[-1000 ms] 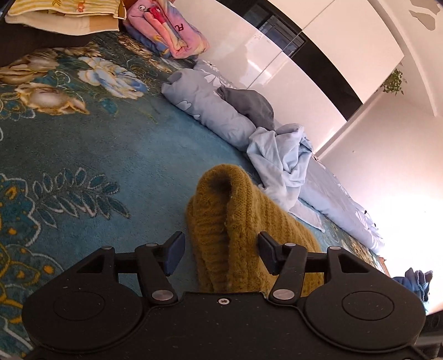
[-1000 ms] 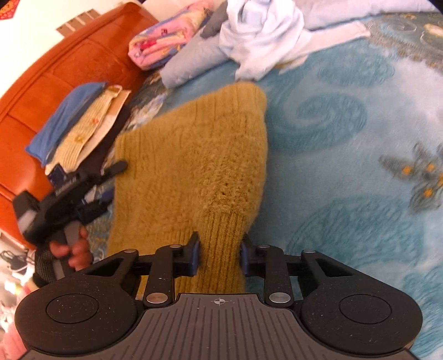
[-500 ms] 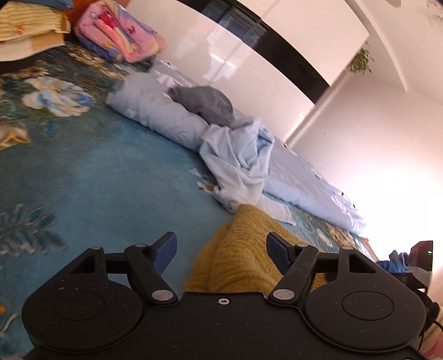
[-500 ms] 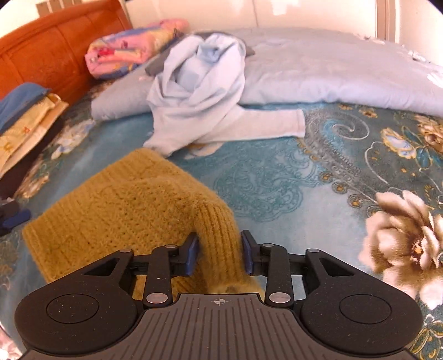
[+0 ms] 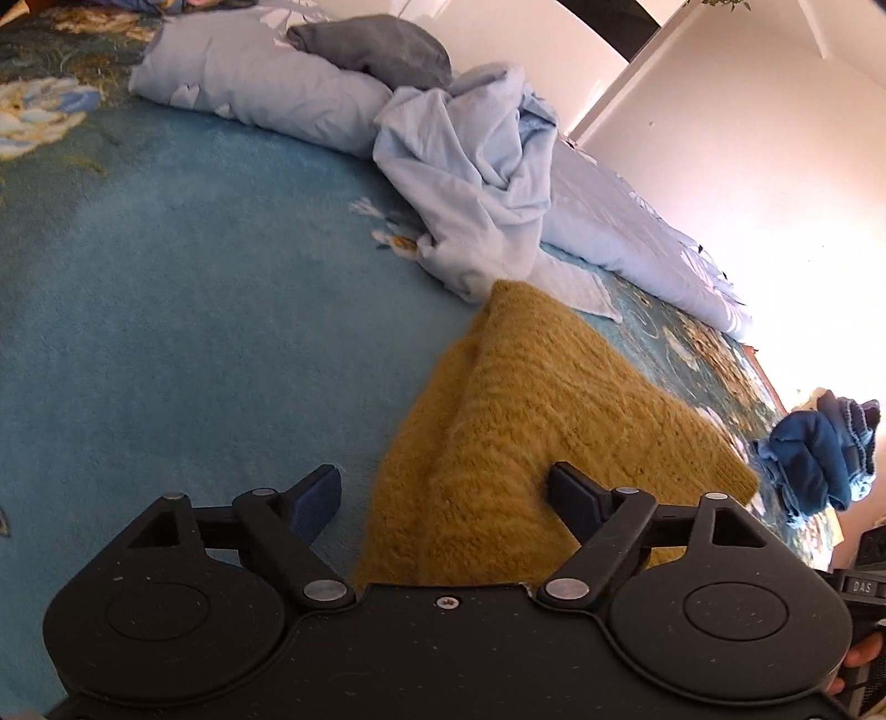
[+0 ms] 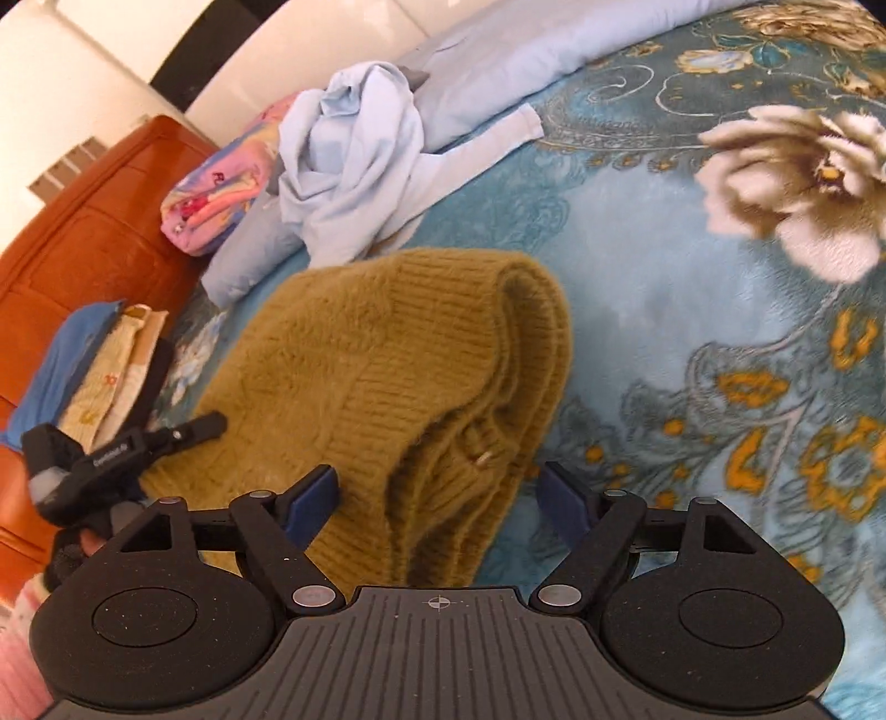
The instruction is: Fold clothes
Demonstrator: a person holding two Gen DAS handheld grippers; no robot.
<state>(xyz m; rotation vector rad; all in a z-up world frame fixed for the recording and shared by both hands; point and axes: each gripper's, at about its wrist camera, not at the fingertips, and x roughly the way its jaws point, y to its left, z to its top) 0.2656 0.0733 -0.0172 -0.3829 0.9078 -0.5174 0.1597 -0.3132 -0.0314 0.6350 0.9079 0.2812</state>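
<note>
Bed cover: teal plush blanket (image 5: 183, 288) with large flower prints covers the bed; its edges run out of both views.
Landmark: mustard knit sweater (image 6: 387, 376), folded over on itself and lying flat on the blanket, about mid-bed.
Sweater in the left view: sweater (image 5: 531, 432) lies low and right of centre; its near edge is hidden under the gripper body.
Left gripper: left gripper (image 5: 443, 493) has its jaws wide and opening; the sweater's near corner lies between them, and neither pad presses it.
Right gripper: right gripper (image 6: 440, 493) has its jaws wide and opening; the ribbed folded edge of the sweater sits between them, untouched by either pad.
Beyond the sweater: crumpled pale blue garment (image 6: 354, 166), just past the sweater's far edge, whether it touches cannot be told.
Behind that garment: long pale blue quilt roll (image 5: 266, 94) with a grey cloth (image 5: 382, 50) on top, partly cut off by the frame.
Left of the sweater, right view: stack of folded clothes (image 6: 94, 365) by the wooden headboard (image 6: 94, 232); a pink patterned bundle (image 6: 221, 199) farther back, half hidden by the blue garment.
Right of the sweater, left view: dark blue cloth (image 5: 814, 454) at the bed's edge, blown out by glare behind it.
Hand: fingers (image 6: 91, 540) grip the other gripper's handle, mostly hidden.
</note>
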